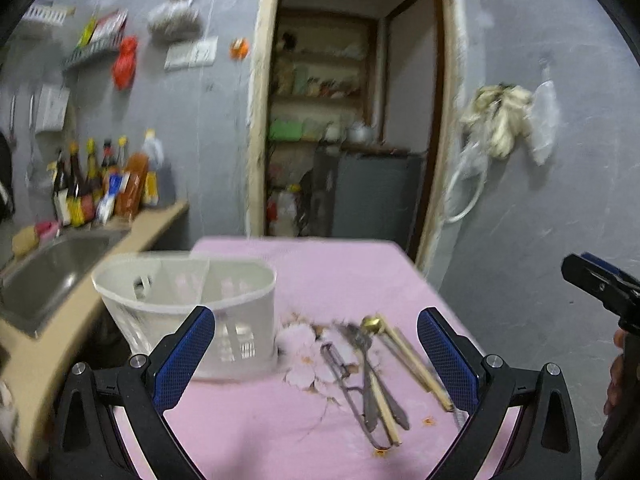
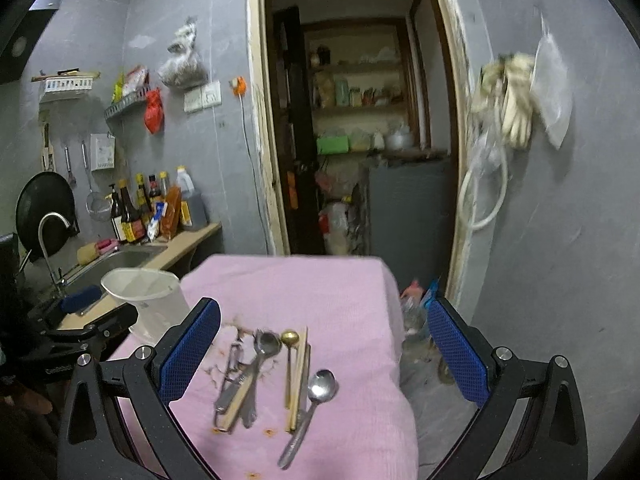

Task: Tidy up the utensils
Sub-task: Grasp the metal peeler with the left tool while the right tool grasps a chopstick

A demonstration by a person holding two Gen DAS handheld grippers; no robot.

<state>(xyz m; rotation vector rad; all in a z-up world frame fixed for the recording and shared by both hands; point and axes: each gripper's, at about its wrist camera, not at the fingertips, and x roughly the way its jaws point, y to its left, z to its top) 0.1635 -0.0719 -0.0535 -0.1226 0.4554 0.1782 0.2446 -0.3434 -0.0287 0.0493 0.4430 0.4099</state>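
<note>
Pink cloth (image 2: pixel 320 292) covers the surface, with the utensils (image 2: pixel 272 376) lying loose at lower centre and the white caddy (image 1: pixel 188 308) at left. Both the left tool (image 1: pixel 316 360) and right tool (image 2: pixel 324 356) hover spread wide, holding nothing.

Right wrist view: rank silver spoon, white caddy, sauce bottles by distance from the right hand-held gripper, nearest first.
1. Silver spoon: on the pink cloth, between the right hand-held gripper fingers.
2. White caddy: table's left edge, farther back.
3. Sauce bottles: on the counter by the wall, far left.

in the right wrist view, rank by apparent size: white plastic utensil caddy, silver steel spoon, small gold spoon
1. white plastic utensil caddy, though partly hidden
2. silver steel spoon, nearest the camera
3. small gold spoon
</note>
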